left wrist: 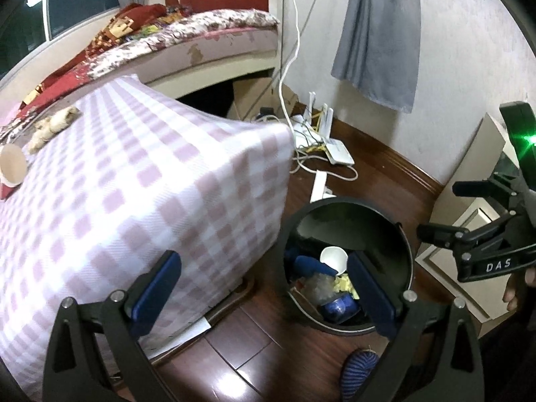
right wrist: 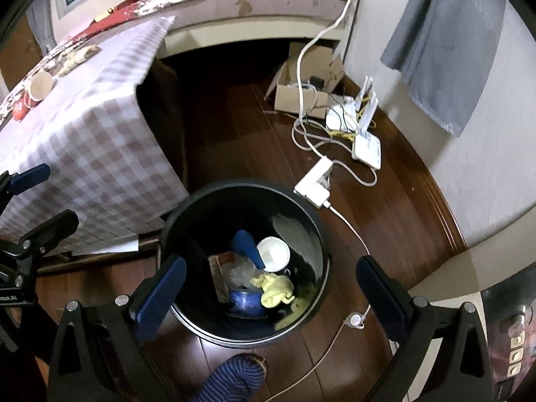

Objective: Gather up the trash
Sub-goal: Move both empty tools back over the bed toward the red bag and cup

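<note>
A black round trash bin (right wrist: 311,234) stands on the wood floor beside a checked-cloth table (right wrist: 100,140). Inside lie a white paper cup (right wrist: 273,253), a yellow crumpled tissue (right wrist: 273,288), blue items and clear plastic. My right gripper (right wrist: 268,288) is open and empty above the bin's mouth. My left gripper (left wrist: 264,288) is open and empty, between the table's corner (left wrist: 134,201) and the bin (left wrist: 407,244). On the table top lie a paper cup (left wrist: 11,167) on its side and crumpled brown paper (left wrist: 53,125); both show in the right wrist view, cup (right wrist: 40,85), paper (right wrist: 75,58).
A bed (left wrist: 201,33) stands behind the table. White routers (right wrist: 366,147), a power strip (right wrist: 315,181), cables and a cardboard box (right wrist: 301,90) lie on the floor near the wall. A grey cloth (right wrist: 445,40) hangs on the wall. A striped slipper (right wrist: 231,382) is near the bin.
</note>
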